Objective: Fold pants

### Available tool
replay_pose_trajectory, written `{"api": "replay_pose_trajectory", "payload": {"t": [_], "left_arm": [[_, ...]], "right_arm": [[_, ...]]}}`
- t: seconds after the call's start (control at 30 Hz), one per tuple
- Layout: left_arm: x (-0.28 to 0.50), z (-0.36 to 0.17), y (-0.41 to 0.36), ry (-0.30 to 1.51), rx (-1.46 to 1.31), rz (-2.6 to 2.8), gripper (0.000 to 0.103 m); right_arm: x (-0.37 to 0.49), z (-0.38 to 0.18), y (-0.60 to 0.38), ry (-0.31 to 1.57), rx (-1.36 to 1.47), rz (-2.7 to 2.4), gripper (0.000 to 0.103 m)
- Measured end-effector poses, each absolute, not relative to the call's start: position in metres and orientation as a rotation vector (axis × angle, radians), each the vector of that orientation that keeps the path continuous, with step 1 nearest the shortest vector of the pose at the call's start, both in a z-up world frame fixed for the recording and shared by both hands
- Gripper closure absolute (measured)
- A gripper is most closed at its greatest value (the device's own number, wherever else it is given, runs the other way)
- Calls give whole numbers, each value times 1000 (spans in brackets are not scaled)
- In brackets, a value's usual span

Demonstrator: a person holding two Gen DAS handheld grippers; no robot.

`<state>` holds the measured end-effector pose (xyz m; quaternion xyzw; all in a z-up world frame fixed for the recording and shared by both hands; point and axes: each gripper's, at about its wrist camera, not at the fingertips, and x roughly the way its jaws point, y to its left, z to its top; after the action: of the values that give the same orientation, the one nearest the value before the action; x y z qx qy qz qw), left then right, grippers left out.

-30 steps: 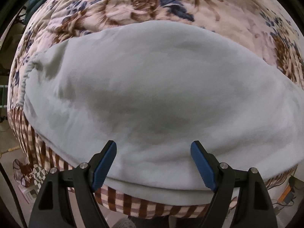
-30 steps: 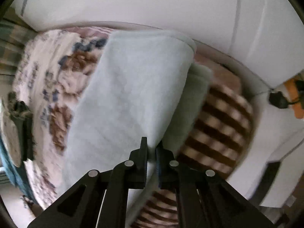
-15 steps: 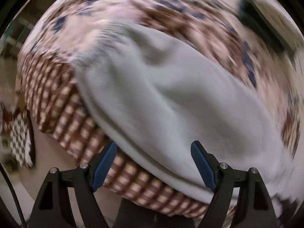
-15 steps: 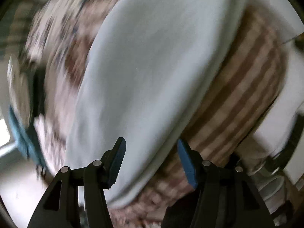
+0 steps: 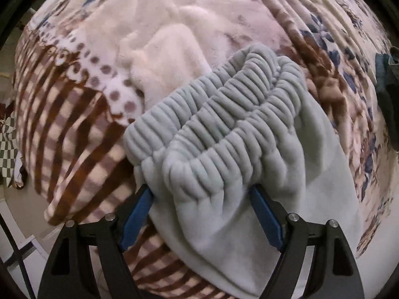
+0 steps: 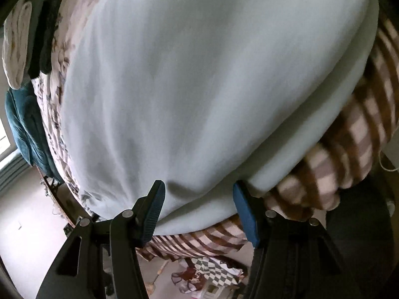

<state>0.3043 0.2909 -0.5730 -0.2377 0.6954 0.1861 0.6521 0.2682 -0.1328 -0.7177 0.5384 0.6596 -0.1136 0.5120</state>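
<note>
Pale grey-green fleece pants lie folded lengthwise on a bed. In the left wrist view their ribbed elastic waistband [image 5: 224,114] fills the middle. My left gripper [image 5: 202,219] points down over it and its jaws are closing, with the bunched fabric just below the waistband between the blue pads [image 5: 136,219]. In the right wrist view the smooth leg part of the pants [image 6: 199,87] spreads wide. My right gripper [image 6: 199,211] stands open at the near folded edge, which bulges between its fingers without being pinched.
A floral fleece blanket [image 5: 174,12] with a brown checked border [image 5: 62,124] covers the bed. A teal cloth [image 6: 22,129] and dark garments [image 6: 47,37] lie at the bed's far side. A checkered item [image 6: 214,269] sits on the floor below the bed edge.
My right gripper let go of the pants fold and opened, then slid along the leg. My left gripper swept sideways and rolled, from the plain leg fabric to the waistband.
</note>
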Motion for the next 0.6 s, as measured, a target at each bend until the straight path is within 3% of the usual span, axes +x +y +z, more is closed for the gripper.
{"api": "replay_pose_trajectory", "payload": {"t": [0.03,0.13,0.23,0.33,0.37,0.4,0.43,0.5,0.6], "left_arm": [[305,-574,291,1570,-532,417,41],[304,-572,285,1539,-497,396,63],[303,-567,277,1516,-454,376,75],[298,-560,277,1504,-461,363,80],[296,-559,280,1504,-473,356,80],[295,-557,281,1504,-483,352,80],[294,-556,283,1504,-489,347,80],[295,-552,289,1505,-507,338,80],[294,-546,298,1513,-523,323,80]], "right_arm": [[265,-717,-131,1583,1297,-281,43],[262,-722,-122,1554,1326,-293,43],[257,-723,-121,1459,1400,-305,43],[262,-723,-123,1400,1403,-308,44],[262,-723,-124,1390,1398,-320,52],[260,-723,-123,1395,1384,-352,74],[259,-722,-122,1416,1363,-383,80],[250,-714,-123,1406,1361,-392,90],[243,-689,-116,1412,1286,-371,92]]}}
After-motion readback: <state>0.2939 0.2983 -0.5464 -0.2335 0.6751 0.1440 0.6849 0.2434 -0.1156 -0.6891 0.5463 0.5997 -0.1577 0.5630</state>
